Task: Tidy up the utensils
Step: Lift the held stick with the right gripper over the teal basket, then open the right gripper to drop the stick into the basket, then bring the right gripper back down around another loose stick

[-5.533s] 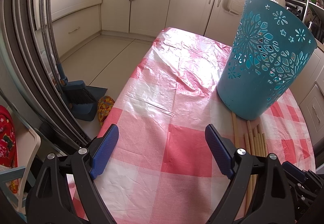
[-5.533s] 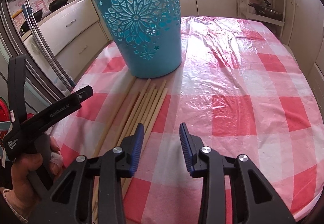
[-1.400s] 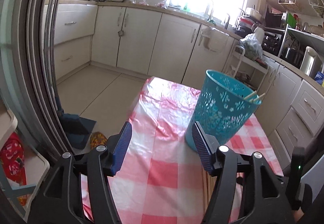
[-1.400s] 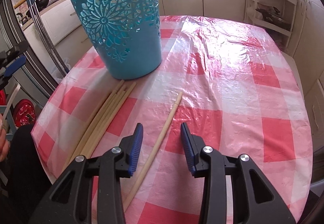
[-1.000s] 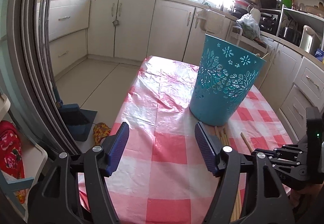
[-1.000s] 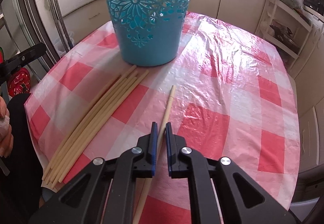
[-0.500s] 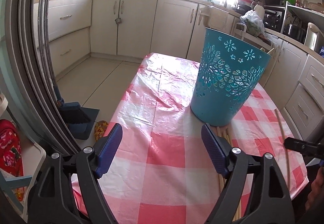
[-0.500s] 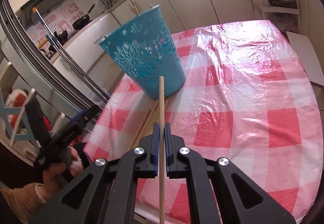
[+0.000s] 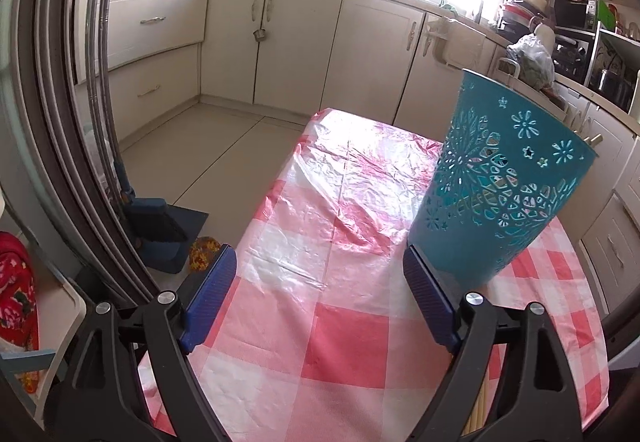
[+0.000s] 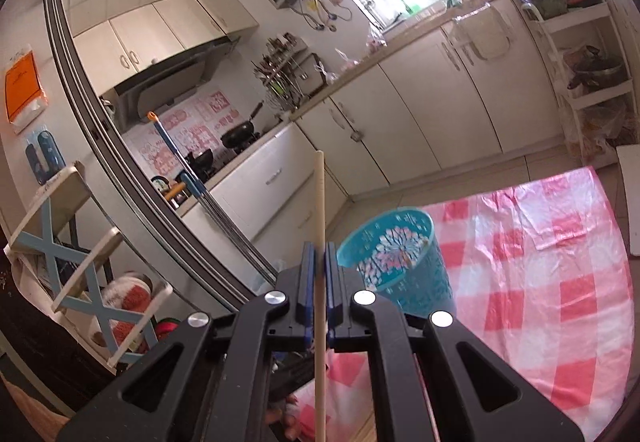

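A teal cut-out plastic basket [image 9: 500, 182] stands on the pink checked tablecloth [image 9: 336, 338], with stick tips [image 9: 592, 140] showing at its rim. My left gripper [image 9: 320, 298] hovers low over the cloth just left of the basket. Its jaws are opening and nothing is between them. Several long wooden sticks [image 9: 476, 414] lie by its right finger. In the right wrist view, my right gripper [image 10: 319, 266] is shut on one wooden stick [image 10: 319, 202]. It holds the stick upright, high above the basket [image 10: 396, 254].
A dustpan and brush [image 9: 156, 226] lean on the floor left of the table, beside a dark sliding-door frame [image 9: 60, 122]. Kitchen cabinets [image 9: 296, 54] run behind. A white and blue folding stool [image 10: 80, 242] stands at the left. A hand [image 10: 288, 422] shows under the right gripper.
My right gripper closed on the single stick, lifted it off the table and tipped it upright. My left gripper opened wider and moved closer to the basket.
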### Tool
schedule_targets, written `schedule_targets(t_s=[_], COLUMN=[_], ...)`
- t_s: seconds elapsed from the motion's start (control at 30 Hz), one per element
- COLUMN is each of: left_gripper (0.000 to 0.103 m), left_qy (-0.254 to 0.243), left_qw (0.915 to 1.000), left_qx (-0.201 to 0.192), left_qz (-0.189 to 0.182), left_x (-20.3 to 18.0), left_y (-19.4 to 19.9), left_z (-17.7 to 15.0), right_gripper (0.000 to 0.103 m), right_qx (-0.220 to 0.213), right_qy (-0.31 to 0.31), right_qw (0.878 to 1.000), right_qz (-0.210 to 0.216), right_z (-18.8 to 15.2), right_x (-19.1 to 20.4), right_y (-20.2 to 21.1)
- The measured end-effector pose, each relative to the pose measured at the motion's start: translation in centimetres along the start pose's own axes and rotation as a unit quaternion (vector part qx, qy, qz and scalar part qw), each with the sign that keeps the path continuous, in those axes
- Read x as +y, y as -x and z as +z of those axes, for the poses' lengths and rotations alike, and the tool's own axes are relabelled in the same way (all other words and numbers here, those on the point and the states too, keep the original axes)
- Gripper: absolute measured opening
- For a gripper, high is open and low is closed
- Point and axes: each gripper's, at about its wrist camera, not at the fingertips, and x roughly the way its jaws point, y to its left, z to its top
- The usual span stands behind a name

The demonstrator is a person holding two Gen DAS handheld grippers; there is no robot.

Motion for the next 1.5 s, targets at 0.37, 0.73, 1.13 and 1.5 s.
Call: schedule_targets(t_s=[0.37, 0.73, 1.13, 1.5], left_gripper=[0.082, 0.082, 0.082, 0.082], left_qy=[0.023, 0.051, 0.049, 0.036], left_qw=[0.9989, 0.9968, 0.9971, 0.9977], left_qx=[0.039, 0.056, 0.054, 0.056], left_qz=[-0.007, -0.024, -0.018, -0.01], left_x=[0.7, 1.7, 1.4, 0.8], left_y=[-2.5, -3.5, -3.3, -3.2], left_z=[-1.2, -1.4, -1.5, -1.5], right_gripper=[0.006, 0.006, 0.028, 0.022], right_qx=[-0.124, -0.052, -0.045, 0.16], right_qy=[0.047, 0.145, 0.148, 0.06], right_qw=[0.986, 0.963, 0.959, 0.954], right_qz=[-0.1, -0.223, -0.237, -0.248], right_z=[5.9, -0.9, -6.1, -17.0], right_x=[2.2, 0.1, 0.9, -5.0], right_y=[-7.2, -13.2, -4.2, -7.5])
